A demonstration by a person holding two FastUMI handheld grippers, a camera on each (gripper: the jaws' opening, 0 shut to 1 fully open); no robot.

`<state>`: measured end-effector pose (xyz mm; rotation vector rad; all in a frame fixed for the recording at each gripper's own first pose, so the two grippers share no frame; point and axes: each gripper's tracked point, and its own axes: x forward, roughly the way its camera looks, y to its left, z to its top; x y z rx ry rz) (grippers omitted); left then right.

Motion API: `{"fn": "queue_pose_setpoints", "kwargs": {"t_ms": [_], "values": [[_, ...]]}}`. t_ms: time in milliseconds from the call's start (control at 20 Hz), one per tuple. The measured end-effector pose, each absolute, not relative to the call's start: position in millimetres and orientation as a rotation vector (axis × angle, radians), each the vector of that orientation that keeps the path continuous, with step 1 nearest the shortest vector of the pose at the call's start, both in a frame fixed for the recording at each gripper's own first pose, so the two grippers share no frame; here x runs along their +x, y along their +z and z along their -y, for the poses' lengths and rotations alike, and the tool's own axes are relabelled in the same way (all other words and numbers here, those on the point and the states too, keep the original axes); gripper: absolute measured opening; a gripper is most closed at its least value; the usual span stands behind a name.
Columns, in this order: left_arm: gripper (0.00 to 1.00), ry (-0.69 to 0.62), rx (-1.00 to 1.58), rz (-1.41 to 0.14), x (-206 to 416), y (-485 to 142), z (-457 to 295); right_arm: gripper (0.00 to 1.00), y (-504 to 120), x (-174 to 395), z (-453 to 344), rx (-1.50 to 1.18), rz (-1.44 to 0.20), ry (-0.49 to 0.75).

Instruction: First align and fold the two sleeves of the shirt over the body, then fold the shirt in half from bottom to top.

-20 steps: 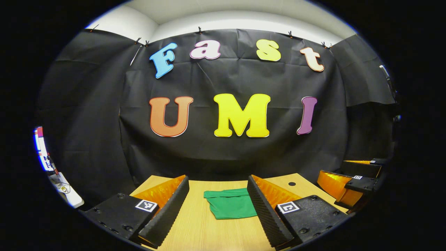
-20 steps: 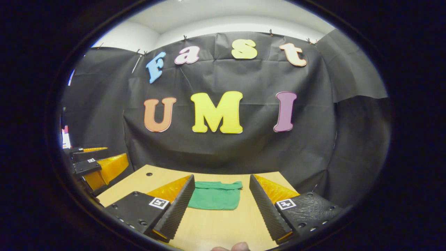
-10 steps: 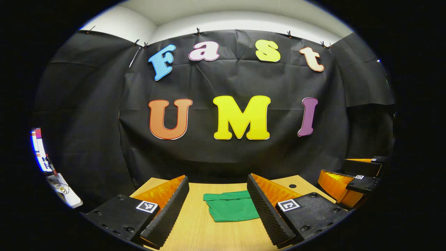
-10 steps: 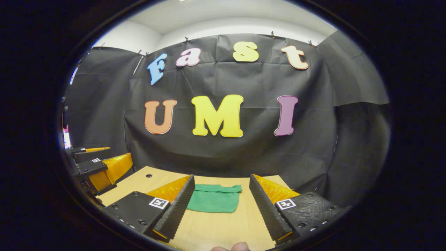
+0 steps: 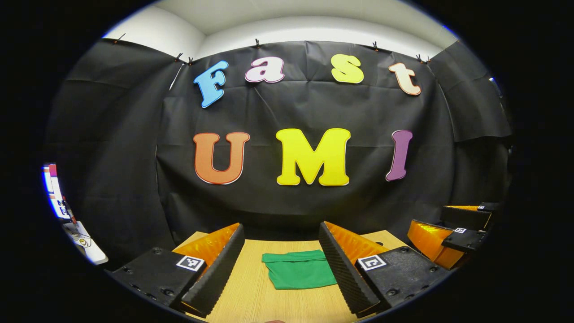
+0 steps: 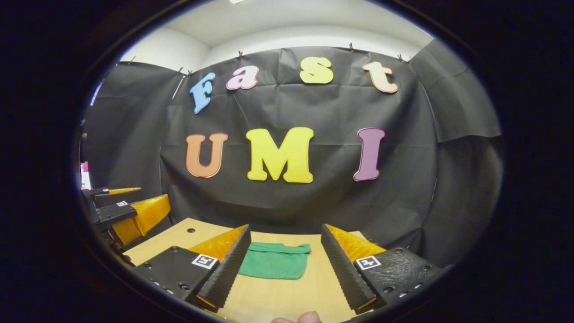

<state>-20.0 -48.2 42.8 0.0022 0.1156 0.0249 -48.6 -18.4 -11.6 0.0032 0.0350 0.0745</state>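
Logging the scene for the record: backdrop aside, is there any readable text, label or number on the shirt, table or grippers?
Green shirt: none.
Table: none.
Left gripper, right gripper: square coded tags, no words to read.
Bright panel at the left edge: too small and blurred to read.

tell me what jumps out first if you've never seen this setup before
The green shirt stands out most: a small folded bundle lying flat on the pale wooden table, between and beyond the spread fingers of the left gripper. The right gripper is open too, looking at the same bundle from the other side, with black cloth behind.
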Motion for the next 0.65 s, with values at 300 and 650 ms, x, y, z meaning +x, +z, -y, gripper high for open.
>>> {"fn": "queue_pose_setpoints", "kwargs": {"t_ms": [300, 650], "values": [[1.00, 0.025, -0.001, -0.122, -18.1, 43.5, 54.8, 0.97, -10.7, -51.7, 22.5, 0.007, -0.040, 0.079], [1.00, 0.026, -0.004, -0.119, -16.3, 47.1, 57.1, 0.96, -7.0, -47.8, 25.8, 0.013, -0.030, 0.080]]}}
